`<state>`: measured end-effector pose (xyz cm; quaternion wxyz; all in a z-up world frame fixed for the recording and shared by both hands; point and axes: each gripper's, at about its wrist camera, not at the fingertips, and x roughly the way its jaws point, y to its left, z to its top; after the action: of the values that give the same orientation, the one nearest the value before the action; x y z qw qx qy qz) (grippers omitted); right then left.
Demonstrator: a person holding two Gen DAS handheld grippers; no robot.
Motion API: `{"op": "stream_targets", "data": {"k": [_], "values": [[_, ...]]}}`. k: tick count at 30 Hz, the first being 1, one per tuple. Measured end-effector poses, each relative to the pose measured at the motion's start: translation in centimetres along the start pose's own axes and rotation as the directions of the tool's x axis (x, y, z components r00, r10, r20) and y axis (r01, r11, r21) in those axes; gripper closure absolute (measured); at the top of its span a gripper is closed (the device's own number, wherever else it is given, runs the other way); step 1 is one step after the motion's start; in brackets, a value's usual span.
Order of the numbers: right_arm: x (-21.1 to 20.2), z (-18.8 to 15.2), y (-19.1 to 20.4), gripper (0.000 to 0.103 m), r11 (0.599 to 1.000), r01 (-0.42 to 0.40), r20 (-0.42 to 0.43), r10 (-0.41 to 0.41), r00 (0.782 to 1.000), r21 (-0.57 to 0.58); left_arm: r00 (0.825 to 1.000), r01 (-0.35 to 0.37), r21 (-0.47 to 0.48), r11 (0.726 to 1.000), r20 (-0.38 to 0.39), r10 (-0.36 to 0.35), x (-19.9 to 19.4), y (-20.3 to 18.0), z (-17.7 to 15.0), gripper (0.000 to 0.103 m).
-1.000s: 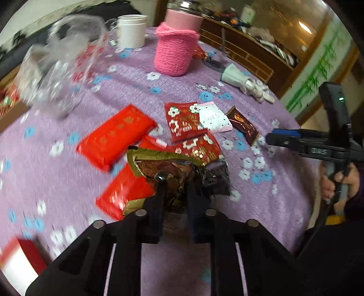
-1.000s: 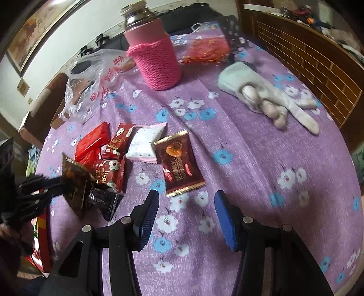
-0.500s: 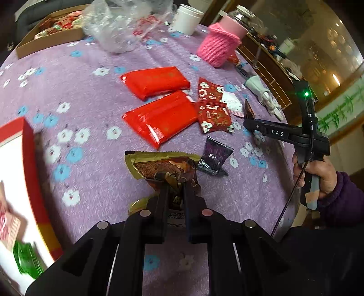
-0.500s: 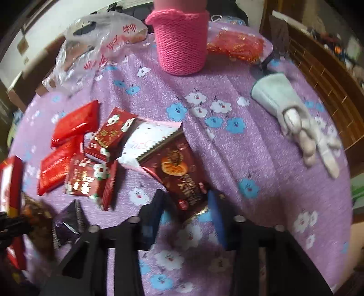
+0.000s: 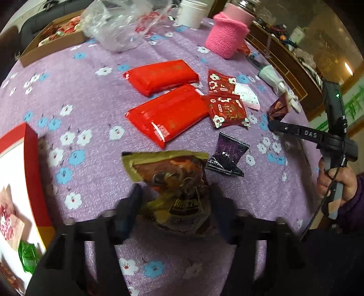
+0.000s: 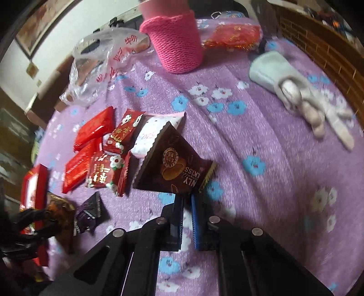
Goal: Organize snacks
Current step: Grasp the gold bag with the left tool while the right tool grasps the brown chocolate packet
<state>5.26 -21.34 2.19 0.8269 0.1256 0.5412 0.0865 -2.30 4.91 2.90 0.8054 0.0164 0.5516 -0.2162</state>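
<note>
My left gripper [image 5: 175, 200] has its jaws opening. A gold-brown snack packet [image 5: 173, 177] lies between the fingers on the purple flowered cloth, and the pads stand off it. My right gripper [image 6: 187, 202] is shut on the near edge of a brown chocolate packet [image 6: 175, 166], which tilts up off the cloth. The left wrist view shows that gripper [image 5: 273, 125] at the right, held by a hand [image 5: 336, 182]. Two red packets [image 5: 168, 113], two small red flowered packets [image 5: 228, 111], a white-pink packet [image 5: 246, 95] and a dark purple packet [image 5: 227, 157] lie mid-table.
A red-rimmed box [image 5: 29, 159] with snacks inside stands at the left edge. Farther back are a pink knitted cup [image 5: 227, 41], a clear plastic bag [image 5: 118, 25], a cardboard box [image 5: 50, 45] and a white jar [image 5: 192, 11]. A pale soft toy [image 6: 284, 82] lies at the right.
My left jaws have let go of the gold-brown packet after carrying it toward the red-rimmed box. My right jaws have closed on the brown chocolate packet.
</note>
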Motion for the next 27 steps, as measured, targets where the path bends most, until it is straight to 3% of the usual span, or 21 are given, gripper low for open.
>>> {"op": "stream_targets", "data": {"k": [6,8,12,14,15,19,21,24,27], "values": [[-0.6,-0.6,-0.3,0.088,0.999,-0.042,-0.023,0.042,0.999,0.016,1.0,0.012,0.017,1.0,0.016,-0.012,-0.2,-0.3,0.2,0.069],[-0.7,-0.4,-0.1,0.076,0.999,-0.045,-0.026,0.045,0.999,0.008,1.0,0.013,0.014,1.0,0.02,-0.013,-0.4,-0.2,0.1,0.07],[-1.3,0.2,1.5,0.069,0.998,-0.043,0.001,0.043,0.999,-0.049,0.999,0.013,0.007,1.0,0.04,-0.013,-1.5,0.3,-0.3,0.073],[-1.4,0.8,2.5,0.055,0.996,-0.022,0.018,0.024,1.0,-0.091,0.999,0.021,-0.004,1.0,0.048,-0.021,-2.1,0.6,-0.4,0.074],[-1.3,1.2,2.9,0.052,0.994,-0.006,0.025,0.008,1.0,-0.11,0.998,0.021,-0.009,1.0,0.053,-0.021,-2.3,0.8,-0.4,0.074],[-1.1,2.7,4.1,0.051,0.98,0.074,0.073,-0.062,0.995,-0.186,0.995,0.029,-0.042,0.999,0.092,-0.025,-4.2,1.6,-0.8,0.076],[-0.9,3.5,4.3,0.051,0.976,0.075,0.088,-0.058,0.994,-0.203,0.993,0.034,-0.057,0.998,0.112,-0.027,-5.1,1.9,-1.1,0.076],[0.8,4.2,4.5,0.047,0.965,0.091,0.043,-0.083,0.996,-0.245,0.99,0.032,-0.089,0.995,0.137,-0.02,-6.2,2.5,-1.4,0.076],[3.0,4.4,4.3,0.051,0.965,0.087,-0.018,-0.094,0.995,-0.248,0.988,0.032,-0.121,0.992,0.154,-0.013,-7.2,3.0,-1.8,0.076]]}}
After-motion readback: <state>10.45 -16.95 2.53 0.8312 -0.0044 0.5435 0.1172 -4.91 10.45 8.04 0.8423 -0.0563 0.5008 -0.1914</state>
